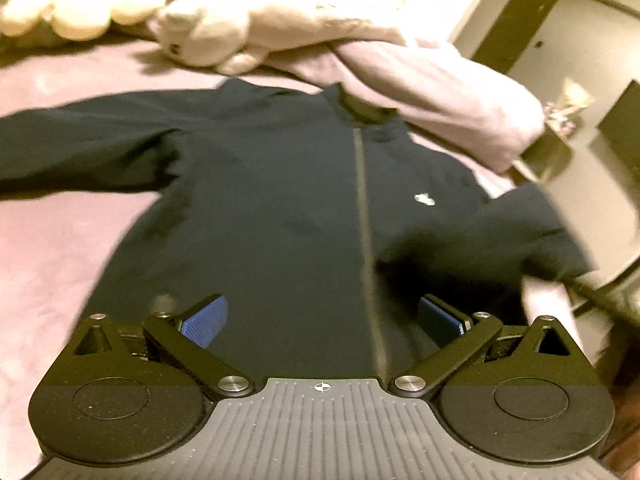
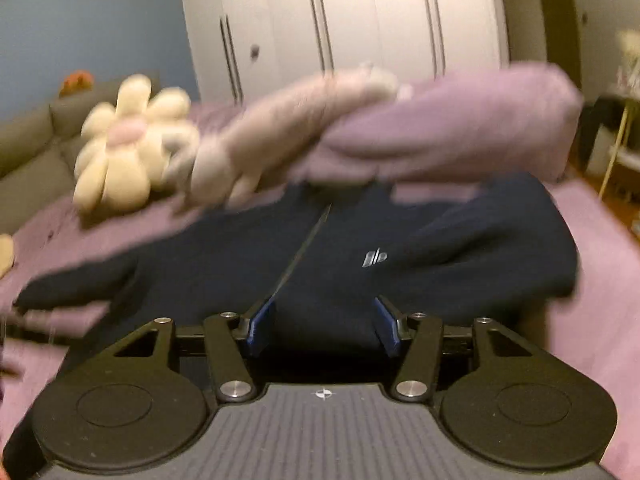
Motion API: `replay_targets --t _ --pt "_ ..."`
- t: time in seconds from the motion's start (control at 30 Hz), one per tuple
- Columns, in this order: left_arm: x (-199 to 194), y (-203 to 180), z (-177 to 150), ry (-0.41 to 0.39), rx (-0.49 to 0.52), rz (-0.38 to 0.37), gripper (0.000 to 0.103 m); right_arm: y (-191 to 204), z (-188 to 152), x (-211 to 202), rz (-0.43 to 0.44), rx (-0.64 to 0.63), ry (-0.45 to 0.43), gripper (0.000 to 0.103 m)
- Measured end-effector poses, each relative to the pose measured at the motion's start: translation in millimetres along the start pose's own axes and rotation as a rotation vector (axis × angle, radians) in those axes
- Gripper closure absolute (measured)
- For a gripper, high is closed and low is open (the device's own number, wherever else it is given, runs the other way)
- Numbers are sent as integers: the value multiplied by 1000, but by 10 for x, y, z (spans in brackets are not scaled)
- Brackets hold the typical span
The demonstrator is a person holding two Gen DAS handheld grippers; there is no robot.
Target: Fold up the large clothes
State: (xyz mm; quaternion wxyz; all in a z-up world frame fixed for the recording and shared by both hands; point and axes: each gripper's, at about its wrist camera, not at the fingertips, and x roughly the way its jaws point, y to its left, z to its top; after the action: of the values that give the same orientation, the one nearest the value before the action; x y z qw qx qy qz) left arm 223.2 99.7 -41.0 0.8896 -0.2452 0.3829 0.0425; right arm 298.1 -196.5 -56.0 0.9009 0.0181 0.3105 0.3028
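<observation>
Pink bed (image 1: 48, 248) | navy jacket (image 1: 280, 200) flat ahead of open left tool (image 1: 324, 320)

Soft cloth on the bed, hard matt plastic on the tools

The dark navy jacket (image 1: 280, 184) is matt knit cloth with a duller zip strip; the pink bedsheet (image 1: 48, 248) looks smooth, the rumpled blanket (image 2: 460, 132) fleecy, though blur makes that uncertain. The flower plush (image 2: 120, 144) is fuzzy pile. The left gripper (image 1: 322, 316) is matt black plastic with textured blue pads (image 1: 206, 320) and shiny metal rivets; wardrobe doors (image 2: 360, 20) look glossy.
</observation>
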Motion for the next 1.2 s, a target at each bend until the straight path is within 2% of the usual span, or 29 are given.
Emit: replay_targets --t 0.13,0.17,0.27,0.4,0.5,0.57,0.6,0.63,0.67,0.7,0.73,0.8,0.93,1.0,1.03,1.1,1.17,1.2 --pt "389 -6 146 57 -63 -91 0 -246 -258 -174 2 251 18 50" --pt "488 -17 163 73 -84 -109 0 -351 -225 -176 -1 305 16 49" --pt "829 -95 177 134 -144 -182 10 -606 -323 -297 -9 440 4 49" --pt "1185 -174 86 225 -235 -240 20 -822 -543 -445 -7 537 9 47" --pt "1357 -185 59 248 -292 -263 26 -885 -685 -488 -8 574 9 46" --pt "1431 -200 40 263 -312 -282 36 -919 -718 -472 -8 597 6 46" --pt "1488 -215 27 287 -317 -274 51 -919 -735 -492 -7 610 3 46" --pt "1557 -239 17 317 -319 -257 61 -935 -745 -491 -4 621 2 46" --pt "1618 -258 10 333 -313 -241 63 -935 -738 -520 -3 625 1 46" --pt "1617 -273 9 333 -308 -235 69 -932 -730 -519 -6 625 -1 46" --pt "1621 -285 28 329 -304 -231 81 -924 -720 -525 -8 623 -2 46" --pt "1553 -293 100 305 -296 -244 89 -912 -678 -530 -11 612 -9 45" --pt "1084 -335 502 105 -174 -203 91 -918 -562 -546 -22 592 -24 43" --pt "842 -328 744 -31 -70 -101 91 -919 -484 -516 -21 578 -30 43" --pt "751 -299 864 -91 -22 -19 91 -910 -440 -486 -19 568 -31 42" --pt "689 -200 1030 -154 21 102 88 -883 -343 -400 -13 543 -32 40" --pt "698 -19 1129 -185 5 192 78 -875 -248 -293 -1 532 -36 39" --pt "699 103 1155 -200 -27 213 67 -886 -197 -220 13 540 -37 38"
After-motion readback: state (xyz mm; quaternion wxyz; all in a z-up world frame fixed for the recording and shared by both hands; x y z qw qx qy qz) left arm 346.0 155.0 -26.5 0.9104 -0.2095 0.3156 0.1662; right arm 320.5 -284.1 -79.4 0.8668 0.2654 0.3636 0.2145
